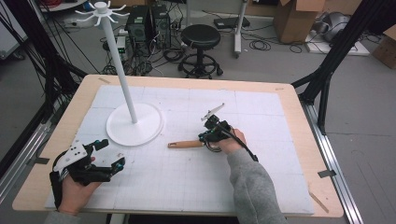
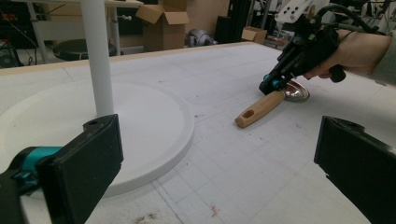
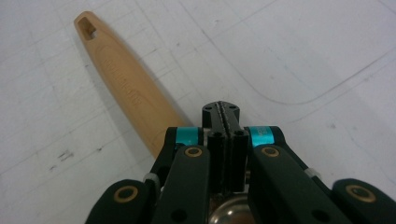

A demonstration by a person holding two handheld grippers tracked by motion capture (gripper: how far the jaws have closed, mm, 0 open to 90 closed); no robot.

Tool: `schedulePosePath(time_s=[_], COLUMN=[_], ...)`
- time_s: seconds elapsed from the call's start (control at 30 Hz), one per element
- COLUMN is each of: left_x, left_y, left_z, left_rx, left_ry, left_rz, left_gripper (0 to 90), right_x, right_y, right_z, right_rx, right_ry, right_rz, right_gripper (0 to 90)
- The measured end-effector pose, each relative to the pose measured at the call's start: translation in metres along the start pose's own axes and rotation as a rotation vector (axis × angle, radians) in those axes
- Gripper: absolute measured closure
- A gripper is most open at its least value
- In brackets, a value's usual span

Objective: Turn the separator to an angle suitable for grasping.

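High view: our right tool (image 1: 208,136) is closed at the ladle's (image 1: 187,144) neck.
Ladle lies flat on the worktop (image 1: 187,186), unhung from the stand (image 1: 133,123); our left tool (image 1: 106,156) waits wide.

The wooden handle (image 3: 123,86) bears an embossed marking too blurred to read.

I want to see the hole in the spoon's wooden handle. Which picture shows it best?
The right gripper view: the wooden handle runs close up, its hole clear near the tip. The left gripper view shows the handle smaller, hole still visible. In the high view the handle is tiny, the hole barely discernible.
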State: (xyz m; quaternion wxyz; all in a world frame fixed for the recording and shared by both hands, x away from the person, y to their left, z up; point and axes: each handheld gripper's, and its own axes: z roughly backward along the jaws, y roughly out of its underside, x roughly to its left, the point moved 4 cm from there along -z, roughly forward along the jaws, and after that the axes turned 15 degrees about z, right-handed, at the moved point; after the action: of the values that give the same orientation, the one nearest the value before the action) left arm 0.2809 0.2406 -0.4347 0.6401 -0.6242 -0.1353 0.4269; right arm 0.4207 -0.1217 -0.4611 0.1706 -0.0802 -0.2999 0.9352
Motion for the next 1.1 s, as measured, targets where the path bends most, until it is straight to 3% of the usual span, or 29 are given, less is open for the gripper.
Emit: schedulePosePath(time_s=[0.17,0.47,0.83,1.1], left_x=[-0.001,-0.001,-0.002,-0.003], left_y=[0.0,0.0,0.0,0.0], left_z=[-0.001,-0.003,-0.006,-0.01], left_rx=[-0.003,-0.001,0.007,0.009], left_ry=[0.004,0.005,0.01,0.012], left_rz=[0.0,0.001,-0.004,-0.004], left_gripper=[1.7,1.7,1.7,1.7], right_x=[0.004,0.012,0.032,0.047], right_y=[0.002,0.008,0.019,0.033], right_z=[0.003,0.008,0.018,0.026], right_rx=[0.015,0.017,0.032,-0.01], right_ry=[0.009,-0.022,-0.045,-0.055], right_rz=[0.01,0.02,0.034,0.037], right_gripper=[90.0,90.0,90.0,90.0])
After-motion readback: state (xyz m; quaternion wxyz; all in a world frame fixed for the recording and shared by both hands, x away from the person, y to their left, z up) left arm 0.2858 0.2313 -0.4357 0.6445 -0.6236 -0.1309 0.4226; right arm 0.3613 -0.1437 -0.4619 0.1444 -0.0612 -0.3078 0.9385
